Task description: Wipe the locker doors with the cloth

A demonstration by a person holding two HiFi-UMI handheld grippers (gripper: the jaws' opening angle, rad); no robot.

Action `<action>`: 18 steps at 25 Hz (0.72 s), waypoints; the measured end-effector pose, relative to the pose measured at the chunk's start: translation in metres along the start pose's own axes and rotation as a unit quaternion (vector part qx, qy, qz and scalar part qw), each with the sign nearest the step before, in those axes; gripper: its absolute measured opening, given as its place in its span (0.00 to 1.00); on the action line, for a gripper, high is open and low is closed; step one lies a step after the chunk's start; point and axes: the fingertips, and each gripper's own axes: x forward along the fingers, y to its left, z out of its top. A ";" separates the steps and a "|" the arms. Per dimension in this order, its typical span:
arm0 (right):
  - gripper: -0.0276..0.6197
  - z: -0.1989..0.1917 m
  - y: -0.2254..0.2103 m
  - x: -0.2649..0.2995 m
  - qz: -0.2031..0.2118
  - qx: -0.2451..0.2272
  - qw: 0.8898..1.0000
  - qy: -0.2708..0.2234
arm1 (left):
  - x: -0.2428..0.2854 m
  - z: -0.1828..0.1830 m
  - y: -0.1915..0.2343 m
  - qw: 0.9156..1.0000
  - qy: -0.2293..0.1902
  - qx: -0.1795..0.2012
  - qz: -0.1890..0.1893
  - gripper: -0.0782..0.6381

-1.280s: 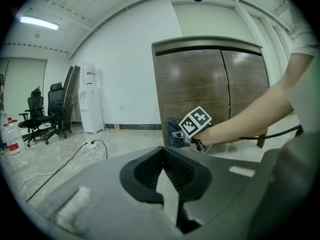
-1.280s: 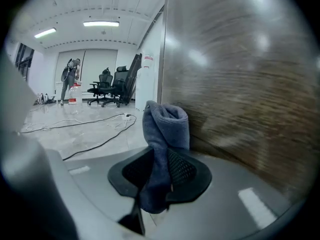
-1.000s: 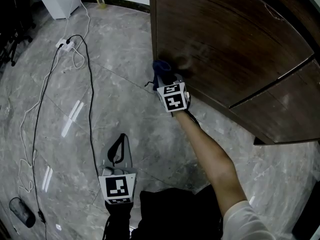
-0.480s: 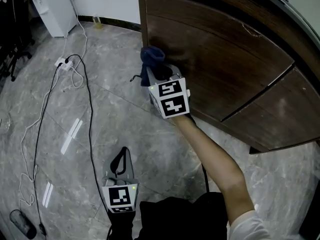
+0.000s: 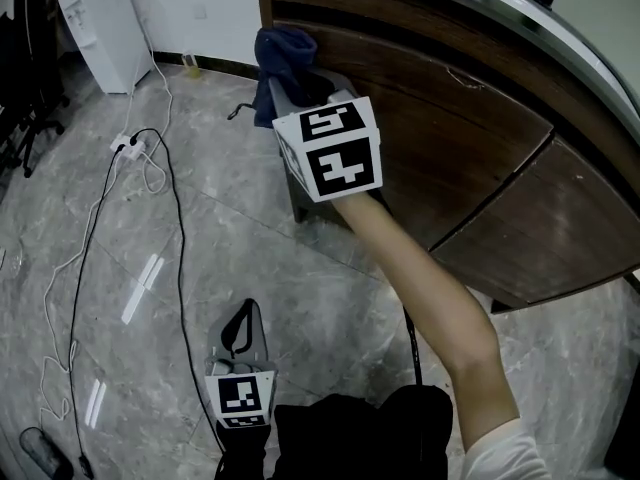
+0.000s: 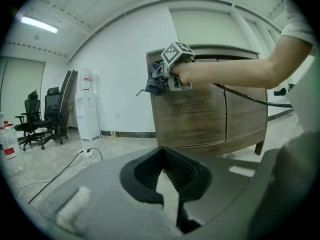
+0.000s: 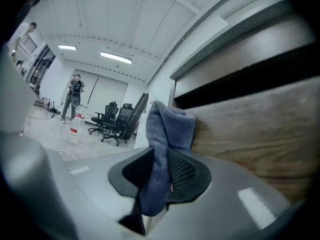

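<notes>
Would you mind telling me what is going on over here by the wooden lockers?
A person is wiping the wooden locker door with a blue cloth. The right gripper has the cloth clamped in its fingers, up by the door's top left corner. The left gripper hangs low over the floor, fingers together and empty.

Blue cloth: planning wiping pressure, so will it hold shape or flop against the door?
Probably floppy: the cloth folds and droops above the jaws of the right gripper. Likely light, since it bunches thin between them. Its fuzzy surface should grip rather than slip.
</notes>
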 end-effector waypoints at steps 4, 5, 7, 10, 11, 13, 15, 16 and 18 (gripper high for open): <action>0.17 0.028 0.000 0.001 0.001 -0.002 1.000 -0.015 | -0.003 0.004 -0.001 1.000 -0.003 0.006 0.002 0.11; 0.17 0.032 0.000 0.000 0.003 0.001 1.000 -0.017 | -0.003 0.004 -0.001 1.000 -0.002 0.007 0.003 0.11; 0.17 0.035 0.001 -0.001 0.008 0.006 1.000 -0.018 | -0.004 0.005 -0.002 1.000 -0.001 0.010 0.004 0.11; 0.17 0.038 0.006 -0.008 0.026 0.004 0.999 -0.031 | -0.004 0.009 -0.004 1.000 -0.002 0.016 0.005 0.11; 0.17 0.040 0.008 -0.012 0.032 0.001 0.999 -0.036 | -0.003 0.011 -0.005 1.000 -0.003 0.020 0.005 0.11; 0.17 0.041 0.010 -0.021 0.037 -0.002 0.998 -0.044 | -0.002 0.017 -0.006 1.000 -0.006 0.030 0.005 0.11; 0.17 0.039 0.009 -0.032 0.042 0.000 0.998 -0.047 | 0.001 0.024 -0.009 0.999 -0.010 0.038 0.006 0.11; 0.17 0.037 0.009 -0.040 0.046 0.000 0.998 -0.048 | 0.002 0.027 -0.011 0.999 -0.011 0.041 0.007 0.11; 0.17 0.035 0.006 -0.057 0.055 -0.004 0.997 -0.047 | 0.003 0.039 -0.016 0.999 -0.013 0.047 0.009 0.11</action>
